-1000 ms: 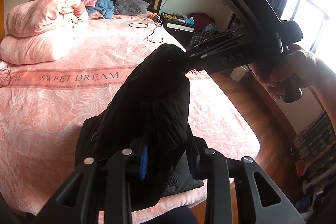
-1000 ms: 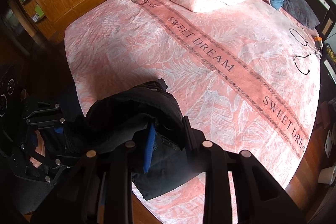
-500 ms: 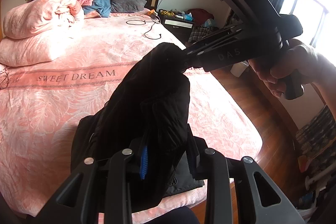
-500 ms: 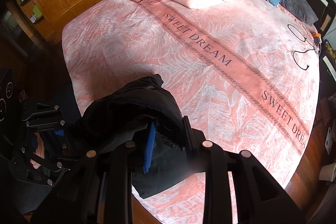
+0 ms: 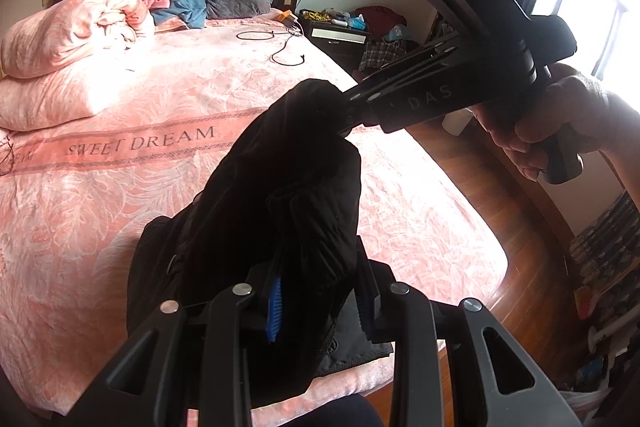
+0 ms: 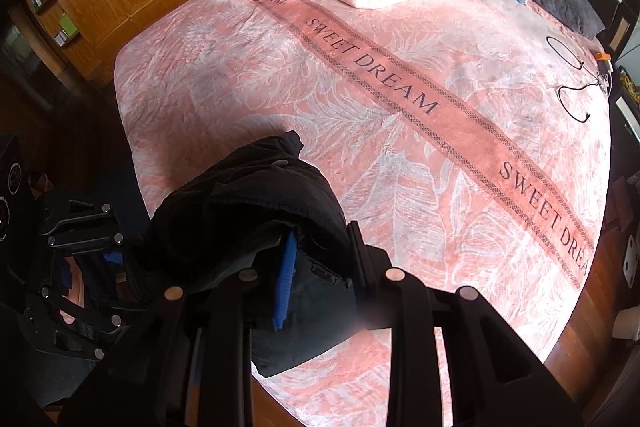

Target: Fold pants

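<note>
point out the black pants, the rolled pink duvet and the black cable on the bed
black pants (image 5: pixel 288 187), left wrist view, on the bunched cloth held up
rolled pink duvet (image 5: pixel 76 27), left wrist view, on its top fold
black cable (image 6: pixel 570 95), right wrist view, on its lower loop

Black pants (image 6: pixel 256 211) pinched in right tongs (image 6: pixel 320 267)

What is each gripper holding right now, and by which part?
Both hold the black pants: the left gripper and the right gripper each clamp a bunched fold; which part cannot be told.
</note>
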A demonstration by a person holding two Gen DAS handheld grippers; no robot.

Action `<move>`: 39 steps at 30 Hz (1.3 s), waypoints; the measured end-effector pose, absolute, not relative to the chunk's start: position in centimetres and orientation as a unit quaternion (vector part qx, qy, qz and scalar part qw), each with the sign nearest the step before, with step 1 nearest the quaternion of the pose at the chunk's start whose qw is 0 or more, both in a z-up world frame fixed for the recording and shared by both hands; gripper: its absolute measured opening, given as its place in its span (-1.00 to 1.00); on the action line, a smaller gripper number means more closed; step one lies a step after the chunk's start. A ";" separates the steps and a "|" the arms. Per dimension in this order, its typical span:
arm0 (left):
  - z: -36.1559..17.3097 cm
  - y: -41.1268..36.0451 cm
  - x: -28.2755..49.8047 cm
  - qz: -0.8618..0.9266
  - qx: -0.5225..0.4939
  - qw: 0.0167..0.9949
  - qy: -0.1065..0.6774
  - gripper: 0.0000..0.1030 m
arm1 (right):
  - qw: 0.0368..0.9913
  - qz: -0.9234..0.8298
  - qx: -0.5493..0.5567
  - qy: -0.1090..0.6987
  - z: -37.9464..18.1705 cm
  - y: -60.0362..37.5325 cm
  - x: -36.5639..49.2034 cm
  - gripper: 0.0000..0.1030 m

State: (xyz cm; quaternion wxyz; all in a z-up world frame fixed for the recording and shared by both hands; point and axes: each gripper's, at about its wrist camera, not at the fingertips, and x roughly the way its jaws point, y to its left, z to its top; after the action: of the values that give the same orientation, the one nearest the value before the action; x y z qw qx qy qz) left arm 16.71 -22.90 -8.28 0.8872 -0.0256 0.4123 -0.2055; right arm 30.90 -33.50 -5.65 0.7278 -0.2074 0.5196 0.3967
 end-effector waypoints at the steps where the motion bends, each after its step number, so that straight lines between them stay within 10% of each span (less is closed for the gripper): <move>1: -8.4 -23.0 16.7 -0.205 -0.024 0.887 0.413 -0.43 | 0.728 0.396 -0.207 0.520 -5.8 -33.6 30.9 -0.52; 39: -15.9 -28.7 18.9 -0.207 0.036 0.859 0.466 -0.43 | 0.706 0.389 -0.186 0.562 -14.6 -39.2 32.0 -0.51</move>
State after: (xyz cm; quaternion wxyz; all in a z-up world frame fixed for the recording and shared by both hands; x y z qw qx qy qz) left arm 18.86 -28.72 -15.91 0.8593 0.0363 0.4664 -0.2068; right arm 32.02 -39.16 -14.65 0.7062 -0.1856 0.5615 0.3892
